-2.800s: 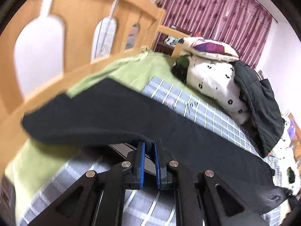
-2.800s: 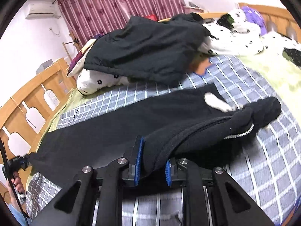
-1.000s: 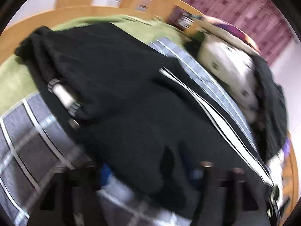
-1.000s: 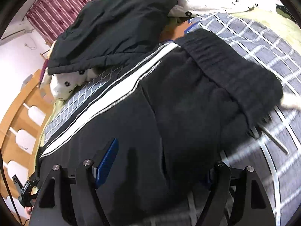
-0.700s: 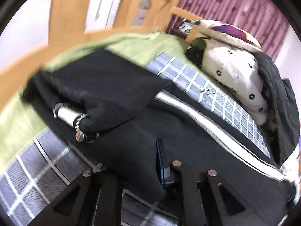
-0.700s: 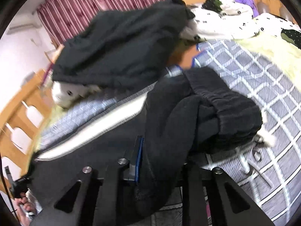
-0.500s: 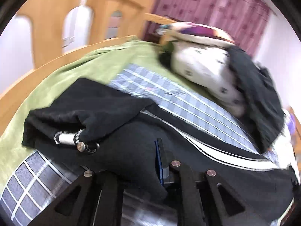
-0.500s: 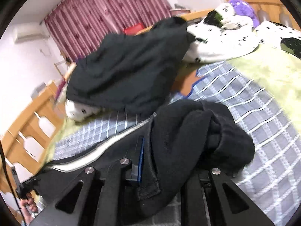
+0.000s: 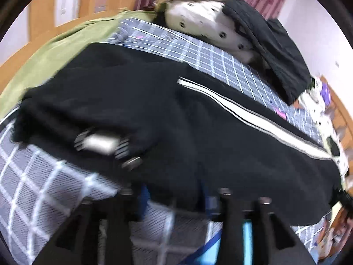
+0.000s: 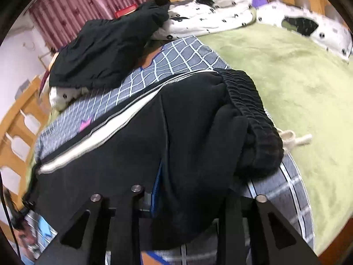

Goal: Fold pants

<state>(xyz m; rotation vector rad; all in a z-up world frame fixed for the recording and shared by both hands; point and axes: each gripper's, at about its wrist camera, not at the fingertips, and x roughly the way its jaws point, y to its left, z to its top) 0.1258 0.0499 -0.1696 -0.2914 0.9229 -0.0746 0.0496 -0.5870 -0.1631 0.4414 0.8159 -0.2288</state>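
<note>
Black pants (image 9: 198, 119) with a white side stripe (image 9: 253, 117) lie along the checked blanket. The leg-cuff end is folded over at the left, with a zipper pull (image 9: 132, 162) showing. My left gripper (image 9: 174, 195) is low at the near edge, jaws apart, with black cloth draped between them. In the right wrist view the pants (image 10: 187, 132) bunch at the elastic waistband (image 10: 249, 101), a white drawstring (image 10: 295, 141) trailing. My right gripper (image 10: 192, 192) has its jaws wide apart with thick cloth lying between them.
A grey checked blanket (image 9: 209, 55) covers a green bedspread (image 10: 297, 77). A black jacket (image 10: 106, 46) lies over white dotted bedding (image 10: 209, 19) at the far side. A wooden bed rail (image 9: 44, 11) stands left. Maroon curtains (image 10: 72, 6) hang behind.
Both grippers have dropped low towards the bed with the pants. Their jaws have spread apart since half a second ago. The pants now lie flatter, stripe side up.
</note>
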